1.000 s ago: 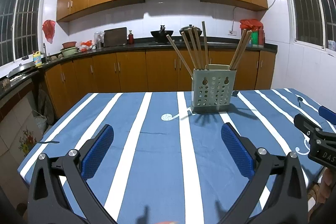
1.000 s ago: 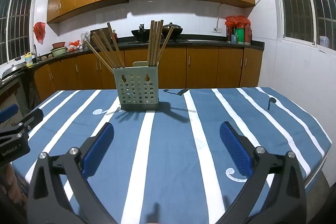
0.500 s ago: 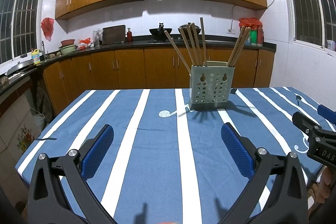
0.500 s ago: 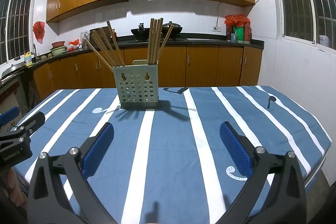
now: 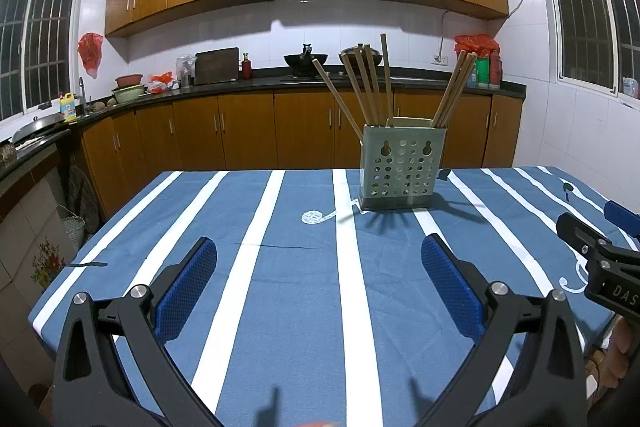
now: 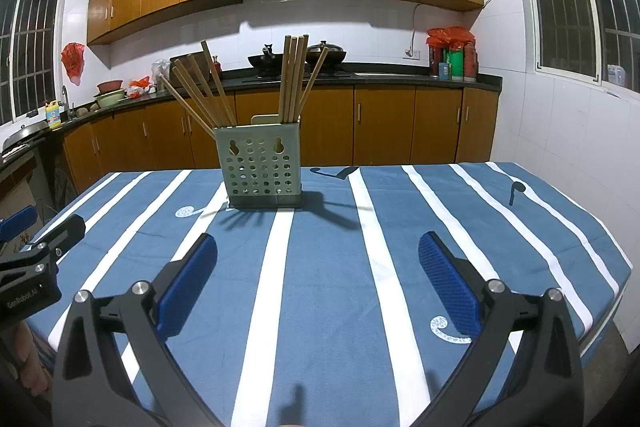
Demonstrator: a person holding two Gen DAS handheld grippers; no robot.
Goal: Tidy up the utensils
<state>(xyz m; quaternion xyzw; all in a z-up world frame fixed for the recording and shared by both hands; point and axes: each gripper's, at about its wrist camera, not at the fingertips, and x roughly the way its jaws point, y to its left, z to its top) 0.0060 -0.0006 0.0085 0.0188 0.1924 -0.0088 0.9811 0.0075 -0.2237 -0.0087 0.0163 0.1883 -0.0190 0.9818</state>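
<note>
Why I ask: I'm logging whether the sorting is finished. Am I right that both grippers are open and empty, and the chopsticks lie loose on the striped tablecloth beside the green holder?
Not quite. Both the left gripper and the right gripper are open and empty, but the chopsticks stand inside the green holder, not loose on the striped tablecloth. Both wrist views show this.

A counter (image 5: 280,307) under a blue cloth (image 6: 320,287) with white stripes carries one holder (image 6: 262,167), upright toward the far edge. Chopsticks (image 6: 292,79) stand in it, apparently in two bunches.
</note>
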